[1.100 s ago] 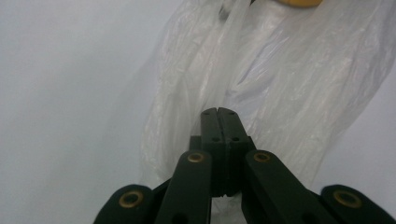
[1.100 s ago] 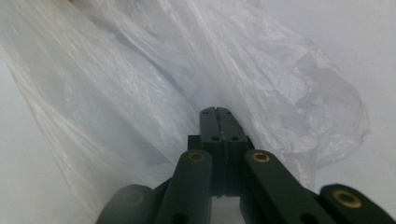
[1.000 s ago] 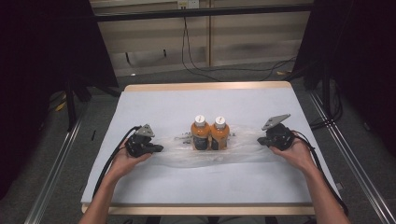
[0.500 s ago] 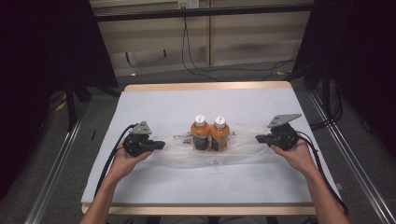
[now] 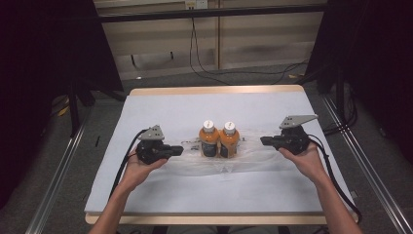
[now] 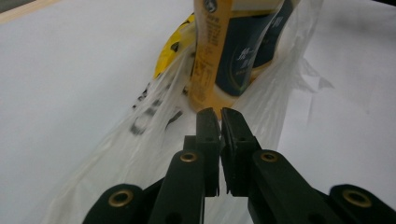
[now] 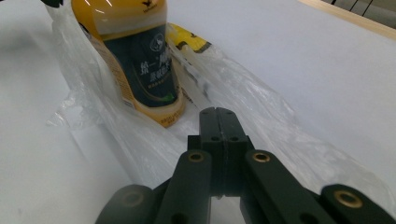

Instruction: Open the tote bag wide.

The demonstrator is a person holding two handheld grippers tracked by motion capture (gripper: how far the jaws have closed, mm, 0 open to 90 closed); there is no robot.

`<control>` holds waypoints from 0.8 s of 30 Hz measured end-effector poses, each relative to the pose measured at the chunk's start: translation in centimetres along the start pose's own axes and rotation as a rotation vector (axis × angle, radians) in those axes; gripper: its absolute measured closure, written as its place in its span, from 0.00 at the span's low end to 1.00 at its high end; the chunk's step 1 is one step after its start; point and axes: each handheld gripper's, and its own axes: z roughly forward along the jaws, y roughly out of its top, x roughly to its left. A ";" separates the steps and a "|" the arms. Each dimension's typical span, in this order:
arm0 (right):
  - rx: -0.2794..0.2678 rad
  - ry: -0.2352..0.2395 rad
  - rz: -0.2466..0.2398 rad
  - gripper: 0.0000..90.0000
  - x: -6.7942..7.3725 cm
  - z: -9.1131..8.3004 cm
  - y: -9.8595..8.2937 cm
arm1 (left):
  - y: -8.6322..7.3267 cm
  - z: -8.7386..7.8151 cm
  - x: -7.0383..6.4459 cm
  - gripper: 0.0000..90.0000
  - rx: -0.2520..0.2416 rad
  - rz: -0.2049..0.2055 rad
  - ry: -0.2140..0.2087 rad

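**Both grippers clamped on the bag ends, bottles upright between them**

The left black two-jaw gripper (image 5: 178, 150) has its jaws pressed together on the left end of the thin clear plastic bag (image 5: 253, 156); in the left gripper view (image 6: 219, 114) the film runs from the jaw tips toward the bottles. The right black two-jaw gripper (image 5: 264, 141) likewise has its jaws fully together, pinching the right end of the same bag (image 7: 261, 116). The bag lies stretched flat between the two grippers on the white-covered table (image 5: 170, 107). Two orange drink bottles with white caps and dark labels (image 5: 219, 139) stand upright, touching side by side, on the middle of the bag. Each gripper is held in a hand, and a black cable trails from each.
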 end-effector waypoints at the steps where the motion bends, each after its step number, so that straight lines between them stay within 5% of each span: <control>1: -0.004 0.006 -0.001 1.00 0.1 0.2 0.2 | 0.1 0.3 -0.2 0.96 -0.010 -0.009 -0.010; 15: 0.032 0.055 -0.013 1.00 0.9 2.7 1.5 | 2.0 3.7 -2.6 0.98 -0.037 0.016 -0.085; 24: 0.066 0.082 -0.055 1.00 1.0 4.6 4.0 | 4.2 6.5 -4.3 1.00 -0.057 0.040 -0.120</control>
